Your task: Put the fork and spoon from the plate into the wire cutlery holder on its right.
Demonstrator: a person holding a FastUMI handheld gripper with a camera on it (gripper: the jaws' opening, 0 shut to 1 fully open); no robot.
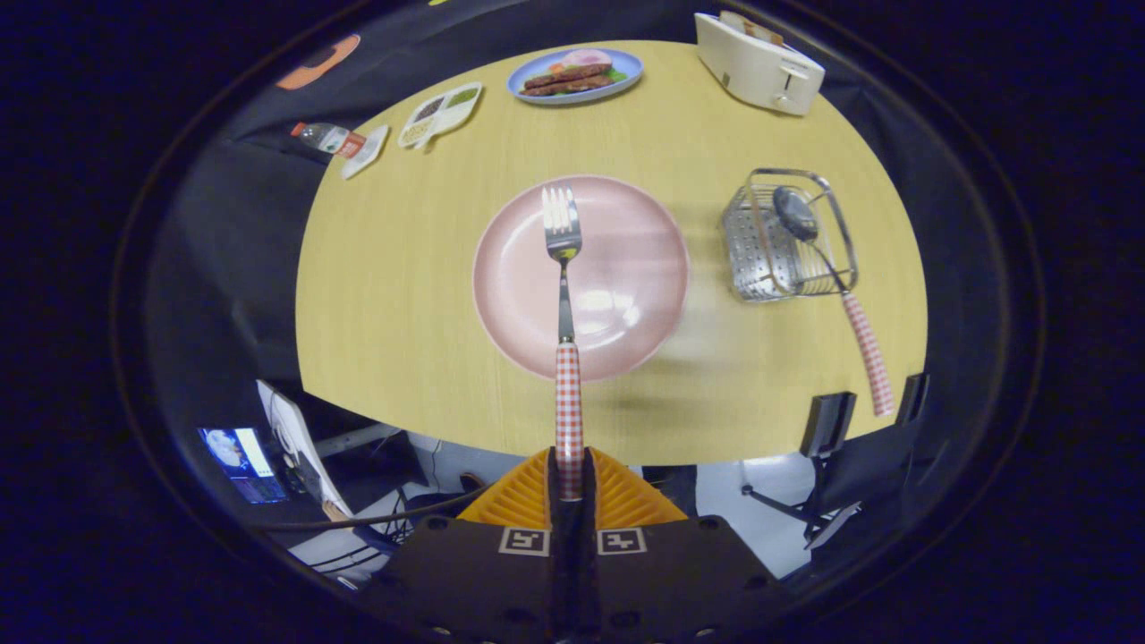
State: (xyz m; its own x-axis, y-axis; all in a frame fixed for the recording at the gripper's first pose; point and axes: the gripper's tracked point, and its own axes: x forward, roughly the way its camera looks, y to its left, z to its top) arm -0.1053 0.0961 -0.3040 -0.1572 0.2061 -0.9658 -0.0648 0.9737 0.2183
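Bare wood of the table [394, 295] lies left of the pink plate [617, 268], with a bottle [324, 138] and a snack tray [440, 114] at the upper left. At centre the gripper [570, 478] is closed on the checked handle of the fork [564, 268], its tines over the plate. A food plate [575, 74] sits above. To the right, the wire cutlery holder [787, 237] holds the spoon [827, 268]; a toaster [759, 61] stands beyond.

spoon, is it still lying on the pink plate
No, the spoon is in the wire cutlery holder with its checked handle leaning out, while the hand-held gripper holds the fork.
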